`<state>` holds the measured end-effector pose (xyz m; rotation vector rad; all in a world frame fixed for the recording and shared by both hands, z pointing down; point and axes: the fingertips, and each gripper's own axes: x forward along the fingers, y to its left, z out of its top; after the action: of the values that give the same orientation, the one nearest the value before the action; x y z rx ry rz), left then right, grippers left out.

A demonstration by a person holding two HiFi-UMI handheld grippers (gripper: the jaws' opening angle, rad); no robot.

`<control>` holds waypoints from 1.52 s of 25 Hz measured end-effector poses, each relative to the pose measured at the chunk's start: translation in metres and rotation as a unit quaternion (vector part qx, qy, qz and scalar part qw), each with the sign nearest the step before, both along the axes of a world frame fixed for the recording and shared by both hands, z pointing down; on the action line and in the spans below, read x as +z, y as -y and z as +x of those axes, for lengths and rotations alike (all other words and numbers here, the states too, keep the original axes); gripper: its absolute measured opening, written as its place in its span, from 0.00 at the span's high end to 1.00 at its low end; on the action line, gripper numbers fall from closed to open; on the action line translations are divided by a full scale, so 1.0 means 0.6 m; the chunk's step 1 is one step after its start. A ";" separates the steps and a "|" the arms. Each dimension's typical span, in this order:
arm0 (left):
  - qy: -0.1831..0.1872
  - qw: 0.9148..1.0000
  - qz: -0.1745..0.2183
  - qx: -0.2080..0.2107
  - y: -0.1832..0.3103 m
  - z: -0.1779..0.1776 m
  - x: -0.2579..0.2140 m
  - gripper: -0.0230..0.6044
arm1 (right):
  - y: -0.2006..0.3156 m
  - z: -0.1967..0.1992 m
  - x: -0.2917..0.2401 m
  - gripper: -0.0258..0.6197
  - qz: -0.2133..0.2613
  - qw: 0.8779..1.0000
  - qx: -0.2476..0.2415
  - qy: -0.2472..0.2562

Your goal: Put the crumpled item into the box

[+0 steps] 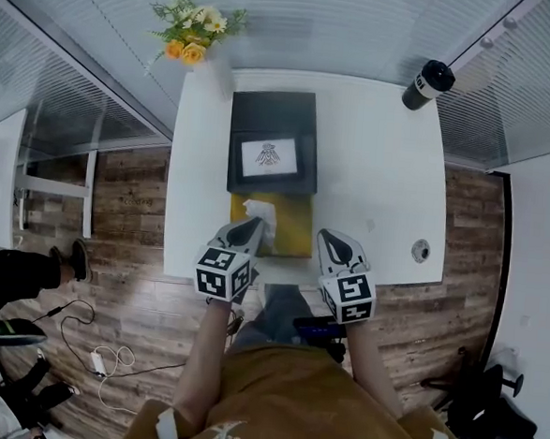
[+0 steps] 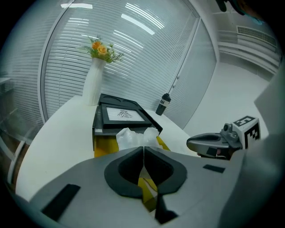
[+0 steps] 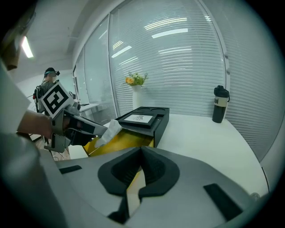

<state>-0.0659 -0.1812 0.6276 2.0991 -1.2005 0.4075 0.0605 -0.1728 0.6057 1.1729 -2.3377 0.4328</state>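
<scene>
The crumpled white paper wad (image 3: 108, 130) sticks straight out past the tips of the left tongs (image 2: 143, 149), its long axis in line with them, pointing toward the flat black box (image 1: 274, 120). The left tongs are pinching it over the box's pulled-out yellow tray (image 1: 295, 232). The right tongs (image 3: 141, 151) are pressed together and empty, just right of the tray above the white table (image 1: 381, 174). The left forearm (image 1: 201, 359) and right forearm (image 1: 370, 361) reach forward side by side.

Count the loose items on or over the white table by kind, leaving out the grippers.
vase of flowers: 1
black box: 1
crumpled paper: 1
black bottle: 1
Total: 4
</scene>
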 end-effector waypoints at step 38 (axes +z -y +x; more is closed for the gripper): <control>0.095 0.987 -0.089 0.090 0.008 0.053 0.069 0.79 | 0.023 0.033 0.006 0.94 -0.010 1.000 0.018 -0.004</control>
<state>-0.0340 -0.1858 0.6692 2.0545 -1.0394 0.7853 0.0800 -0.1867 0.6093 1.2063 -2.3037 0.4614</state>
